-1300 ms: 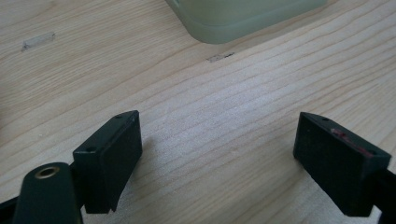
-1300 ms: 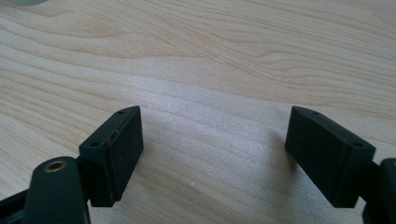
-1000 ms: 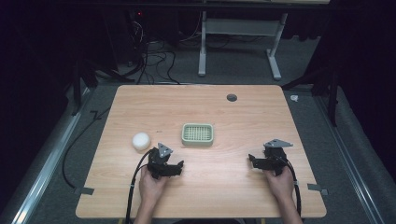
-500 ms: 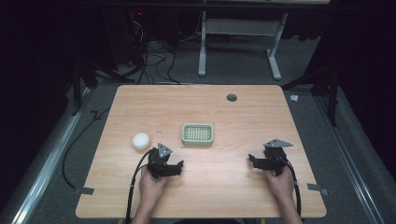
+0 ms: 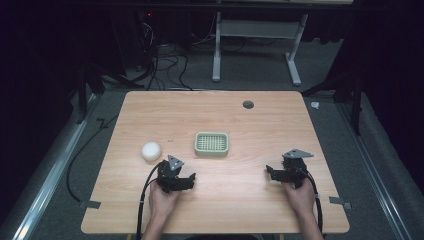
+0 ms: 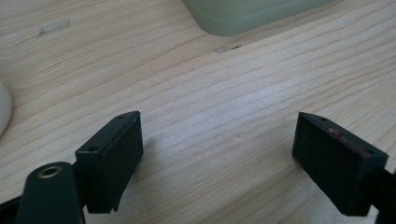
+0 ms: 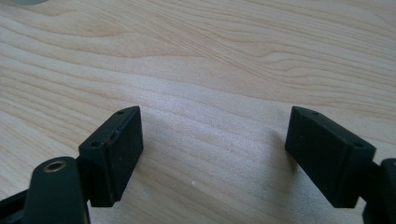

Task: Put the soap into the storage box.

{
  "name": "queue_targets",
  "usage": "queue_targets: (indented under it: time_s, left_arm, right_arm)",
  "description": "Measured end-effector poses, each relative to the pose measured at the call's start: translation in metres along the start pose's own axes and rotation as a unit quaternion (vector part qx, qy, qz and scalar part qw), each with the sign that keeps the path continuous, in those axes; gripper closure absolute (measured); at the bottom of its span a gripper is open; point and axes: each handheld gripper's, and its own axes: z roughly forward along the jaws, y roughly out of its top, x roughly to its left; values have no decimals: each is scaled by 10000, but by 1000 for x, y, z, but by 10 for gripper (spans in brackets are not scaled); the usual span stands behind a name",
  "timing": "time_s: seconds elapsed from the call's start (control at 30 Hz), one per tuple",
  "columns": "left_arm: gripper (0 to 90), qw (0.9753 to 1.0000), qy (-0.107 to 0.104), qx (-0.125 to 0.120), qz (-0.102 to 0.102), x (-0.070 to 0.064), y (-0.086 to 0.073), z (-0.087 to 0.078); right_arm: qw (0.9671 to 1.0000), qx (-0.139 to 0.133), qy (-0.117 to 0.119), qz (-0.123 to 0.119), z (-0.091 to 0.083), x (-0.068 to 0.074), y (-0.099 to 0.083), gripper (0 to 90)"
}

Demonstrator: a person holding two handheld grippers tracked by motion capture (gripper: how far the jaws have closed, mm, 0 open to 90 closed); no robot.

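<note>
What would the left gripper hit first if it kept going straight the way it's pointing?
Most likely the green tray: it lies just ahead of the open left gripper, slightly right of centre, with bare table between. Depth is hard to judge.

Layout from my feed: worktop [image 5: 240,210] carries a ball [image 5: 151,150] at the left and a slotted tray [image 5: 211,143] near centre, ball left of tray, well apart. My left tongs [image 5: 186,181] sit near the front edge, just in front of and right of the ball, tray behind them. My right tongs [image 5: 270,172] sit front right, tray behind and to their left. A round hole [image 5: 248,104] lies toward the back edge, behind the tray.
</note>
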Motion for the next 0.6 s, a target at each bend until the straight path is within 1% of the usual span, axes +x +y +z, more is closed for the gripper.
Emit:
queue_targets:
  time_s: [0.03, 0.07, 0.1, 0.13, 0.17, 0.3, 0.37, 0.43, 0.5, 0.6]
  left_arm:
    - [169, 9999, 3, -76, -75, 3, 1, -5]
    - [171, 9999, 3, -76, -75, 3, 1, -5]
    - [173, 9997, 5, -195, -158, 6, 2, -11]
    - [177, 9997, 5, -195, -158, 6, 2, -11]
    - [177, 9994, 9, -261, -221, 8, 2, -16]
    - [178, 9992, 47, -298, -275, 13, 1, -22]
    - [177, 9988, 96, -310, -356, 18, 0, -26]
    - [176, 9987, 103, -310, -384, 20, 0, -28]
    - [169, 9983, 209, -325, -443, 24, -2, -32]
    - [162, 9980, 245, -329, -477, 27, -3, -34]
  right_arm:
    - [10000, -1, -3, -4, 0, 0, 0, 199]
    - [10000, -1, -3, -4, 0, 0, 0, 199]
    - [10000, 5, 5, 6, 0, 0, 0, 199]
    - [10000, 5, 5, 6, 0, 0, 0, 199]
    - [10000, 1, 4, -2, 0, 0, 0, 199]
    - [10000, 5, 8, 8, 0, 0, 0, 199]
    - [10000, 5, 8, 8, 0, 0, 0, 199]
    - [10000, 1, 6, -1, 0, 0, 0, 199]
    - [10000, 2, 6, -1, 0, 0, 0, 199]
    - [10000, 1, 7, -2, 0, 0, 0, 199]
